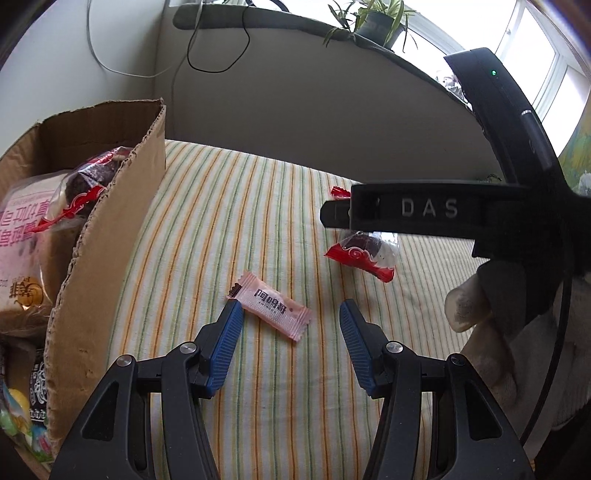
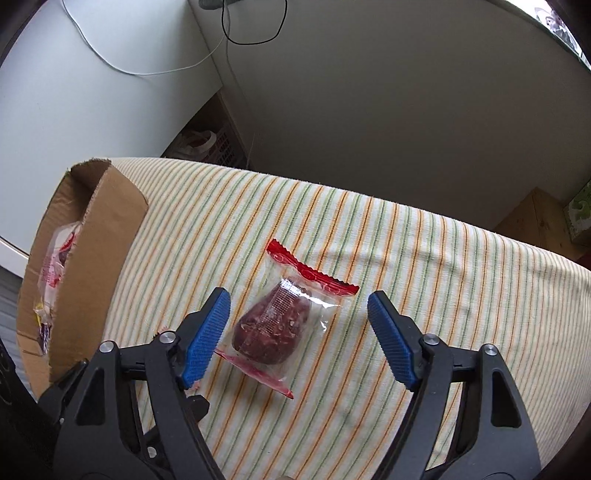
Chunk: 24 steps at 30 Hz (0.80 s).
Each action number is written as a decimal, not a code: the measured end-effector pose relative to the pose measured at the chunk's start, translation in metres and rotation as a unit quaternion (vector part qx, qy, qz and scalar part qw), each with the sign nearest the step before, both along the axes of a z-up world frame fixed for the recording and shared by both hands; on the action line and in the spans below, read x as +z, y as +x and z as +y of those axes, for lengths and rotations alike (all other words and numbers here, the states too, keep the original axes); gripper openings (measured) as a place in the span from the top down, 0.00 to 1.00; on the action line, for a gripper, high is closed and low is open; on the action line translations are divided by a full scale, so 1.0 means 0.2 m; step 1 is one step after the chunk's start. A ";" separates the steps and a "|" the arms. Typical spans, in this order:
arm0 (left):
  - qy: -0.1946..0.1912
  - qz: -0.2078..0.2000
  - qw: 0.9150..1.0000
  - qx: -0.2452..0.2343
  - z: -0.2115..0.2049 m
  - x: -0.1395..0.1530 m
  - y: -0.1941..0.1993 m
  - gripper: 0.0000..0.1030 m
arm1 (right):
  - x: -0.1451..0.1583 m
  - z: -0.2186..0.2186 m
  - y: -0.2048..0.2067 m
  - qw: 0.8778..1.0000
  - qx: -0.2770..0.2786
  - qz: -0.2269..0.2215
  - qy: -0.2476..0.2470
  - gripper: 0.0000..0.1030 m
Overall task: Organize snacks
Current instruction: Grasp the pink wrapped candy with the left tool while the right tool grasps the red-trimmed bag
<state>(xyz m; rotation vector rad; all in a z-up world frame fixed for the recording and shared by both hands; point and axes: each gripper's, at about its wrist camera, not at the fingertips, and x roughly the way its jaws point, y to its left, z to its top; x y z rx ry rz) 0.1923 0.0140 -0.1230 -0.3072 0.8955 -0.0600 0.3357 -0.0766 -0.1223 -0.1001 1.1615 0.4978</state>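
Note:
A pink wrapped candy (image 1: pixel 267 308) lies on the striped cloth. My left gripper (image 1: pixel 290 306) hovers over it, open; its left fingertip (image 1: pixel 232 314) is close to the candy's left end. A clear packet with red ends and a dark red snack inside (image 2: pixel 269 328) lies between the open jaws of my right gripper (image 2: pixel 298 297), whose pads stand clear of it on both sides. The same packet (image 1: pixel 360 254) shows in the left wrist view, under the right tool's black frame (image 1: pixel 424 210). An open cardboard box (image 1: pixel 110 240) (image 2: pixel 99 258) on the left holds several snack bags.
The striped cloth (image 2: pixel 406 266) covers the table; its far edge drops off toward a grey wall. A gloved hand (image 1: pixel 480 302) grips the right tool. Cables (image 1: pixel 218 55) hang on the wall, a potted plant (image 1: pixel 376 22) stands on the sill, and a wooden crate (image 2: pixel 535 218) sits beyond the table.

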 end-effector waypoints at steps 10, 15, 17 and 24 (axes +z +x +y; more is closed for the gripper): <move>0.072 -0.002 0.997 -0.013 -0.16 -0.02 0.03 0.60 | 0.00 -0.05 -0.05 0.998 0.024 -0.036 -0.038 0.61; 0.087 -0.003 0.996 -0.018 -0.18 -0.03 0.00 0.74 | 0.02 -0.10 -0.08 0.998 0.025 -0.042 -0.029 0.62; 0.098 -0.002 0.995 -0.022 -0.20 -0.03 -0.01 0.82 | 0.02 -0.11 -0.07 0.999 0.022 -0.041 -0.023 0.63; 0.101 -0.002 0.994 -0.029 -0.15 -0.01 -0.02 0.83 | 0.05 -0.19 -0.12 0.999 0.013 -0.039 -0.007 0.65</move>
